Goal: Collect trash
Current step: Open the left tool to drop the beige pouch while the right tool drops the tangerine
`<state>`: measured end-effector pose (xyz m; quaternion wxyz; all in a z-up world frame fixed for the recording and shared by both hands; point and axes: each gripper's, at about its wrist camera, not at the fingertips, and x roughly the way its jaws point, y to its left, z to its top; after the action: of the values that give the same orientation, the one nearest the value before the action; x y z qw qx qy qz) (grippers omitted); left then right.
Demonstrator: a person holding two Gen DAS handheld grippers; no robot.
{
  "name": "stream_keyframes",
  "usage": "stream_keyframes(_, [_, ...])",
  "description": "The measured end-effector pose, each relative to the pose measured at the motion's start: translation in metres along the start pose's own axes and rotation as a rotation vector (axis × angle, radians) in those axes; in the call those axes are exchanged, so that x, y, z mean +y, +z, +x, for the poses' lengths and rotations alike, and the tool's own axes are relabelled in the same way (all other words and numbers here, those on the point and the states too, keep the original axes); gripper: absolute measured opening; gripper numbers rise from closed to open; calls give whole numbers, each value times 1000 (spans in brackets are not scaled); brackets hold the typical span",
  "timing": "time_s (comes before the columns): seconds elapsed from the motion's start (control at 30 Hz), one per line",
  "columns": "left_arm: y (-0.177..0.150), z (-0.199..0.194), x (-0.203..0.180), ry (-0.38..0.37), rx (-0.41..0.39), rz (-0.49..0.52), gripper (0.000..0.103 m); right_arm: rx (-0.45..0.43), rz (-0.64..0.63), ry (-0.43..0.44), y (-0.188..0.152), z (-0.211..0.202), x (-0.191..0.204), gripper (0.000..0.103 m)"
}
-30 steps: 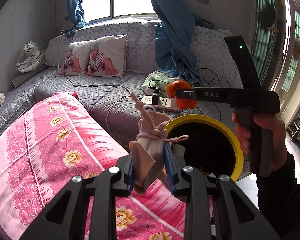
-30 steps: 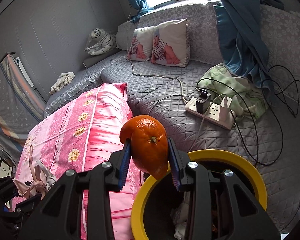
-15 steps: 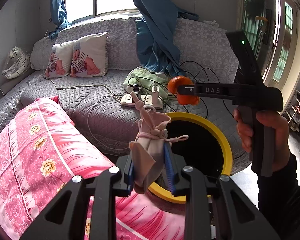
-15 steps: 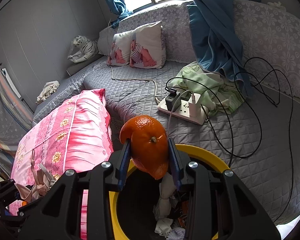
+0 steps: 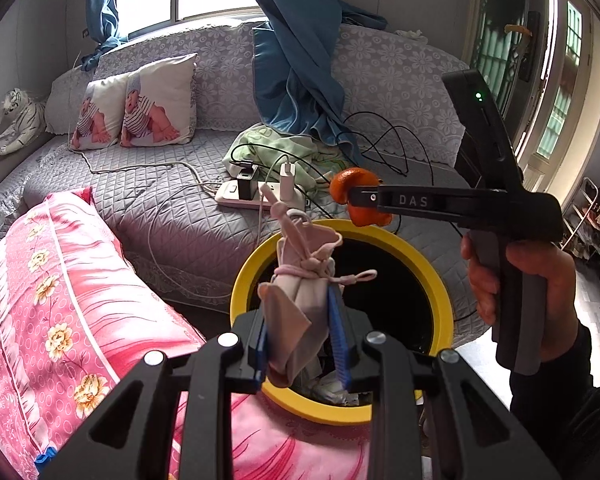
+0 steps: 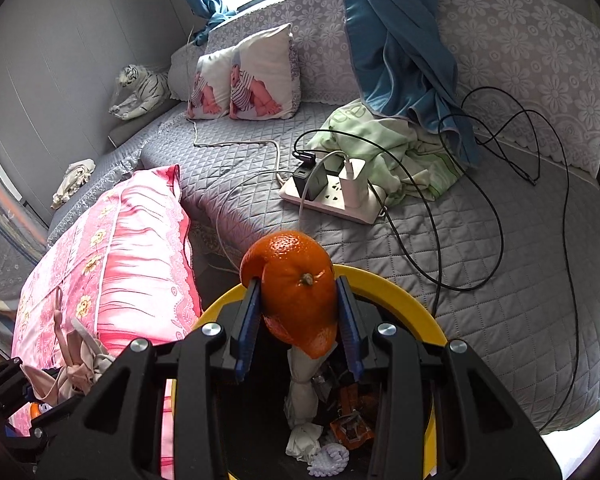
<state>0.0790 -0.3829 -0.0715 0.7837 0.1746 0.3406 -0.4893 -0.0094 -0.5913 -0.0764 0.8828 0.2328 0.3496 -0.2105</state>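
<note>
Orange peel (image 6: 296, 292), a curled hollow shell with its stem nub facing me, sits clamped in my right tool (image 6: 298, 322) just above the round yellow-rimmed black trash bin (image 6: 396, 294). I judge it light, springy and a bit slick, so holding it across its widest part suits it. My left tool (image 5: 300, 340) is clamped on a soft pink knotted cloth scrap (image 5: 300, 276) over the bin's near rim; limp and weightless, it may cling to the pads.
</note>
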Motion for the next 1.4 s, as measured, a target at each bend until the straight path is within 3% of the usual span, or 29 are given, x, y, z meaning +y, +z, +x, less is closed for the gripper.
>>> stream_keyframes(0.4, [-1, 36, -14, -23, 45, 20, 24, 86, 35, -31, -15, 25, -16, 35])
stream_keyframes(0.77, [-4, 53, -8, -65, 87, -37, 25, 109, 74, -30, -19, 33, -29, 39])
stream_keyframes(0.8, [-5, 53, -7, -65, 83, -43, 25, 109, 79, -28, -19, 33, -30, 40])
stream_keyframes(0.9, [-6, 51, -2, -59, 77, -66, 39, 107, 110, -23, -17, 33, -36, 48])
stream_keyframes(1.0, [-8, 49, 5, -53, 73, -88, 44, 105, 126, -40, -16, 33, -41, 49])
stream_keyframes(1.4, [-10, 28, 22, -21, 35, -127, 44, 98, 112, -54, -11, 25, -31, 49])
